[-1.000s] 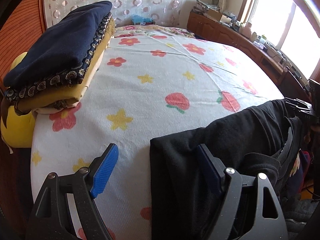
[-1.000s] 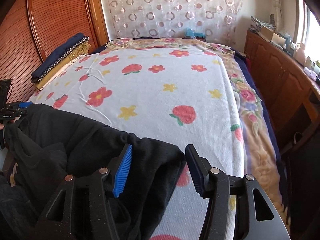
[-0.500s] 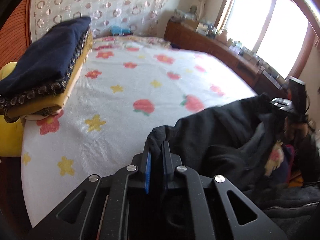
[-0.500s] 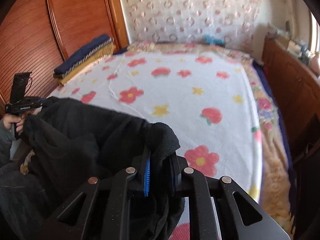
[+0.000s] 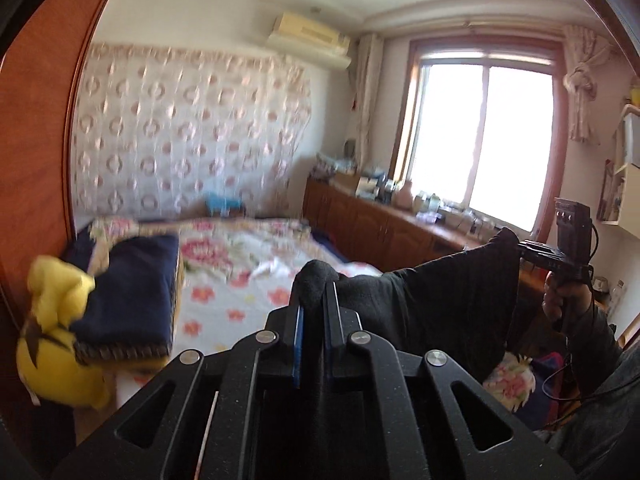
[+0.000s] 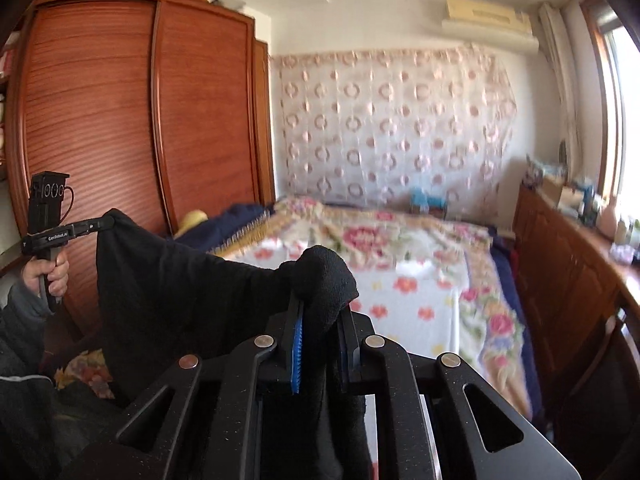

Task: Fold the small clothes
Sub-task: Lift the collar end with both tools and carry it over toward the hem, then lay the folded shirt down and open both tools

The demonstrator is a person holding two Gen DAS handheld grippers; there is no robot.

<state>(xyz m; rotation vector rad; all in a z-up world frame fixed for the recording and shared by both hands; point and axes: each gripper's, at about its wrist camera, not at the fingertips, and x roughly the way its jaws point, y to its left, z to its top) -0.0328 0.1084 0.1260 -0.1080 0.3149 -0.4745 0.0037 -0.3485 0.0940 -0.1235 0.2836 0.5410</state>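
Fingers [image 5: 299, 334] of the left gripper [image 5: 313, 332] are clamped on one bunched corner of the black garment [image 5: 452, 300], the blue pads nearly meeting with cloth between them; fingers [image 6: 297, 344] of the right gripper [image 6: 318, 346] pinch the other corner the same way, a knob of fabric bulging above the tips; the garment hangs stretched between the two grips, up in the air over the near edge of the bed [image 5: 224, 304]; in the left view a hand [image 5: 560, 300] grips the right gripper's handle at the garment's far corner, and in the right view the other hand [image 6: 48, 276] does likewise; beyond, a folded stack [image 5: 132, 304] topped in navy lies on the bed's left side beside a yellow plush [image 5: 52, 344]; farther back stand a wooden wardrobe [image 6: 120, 112], a patterned curtain [image 5: 192, 140] and a bright window [image 5: 484, 144].
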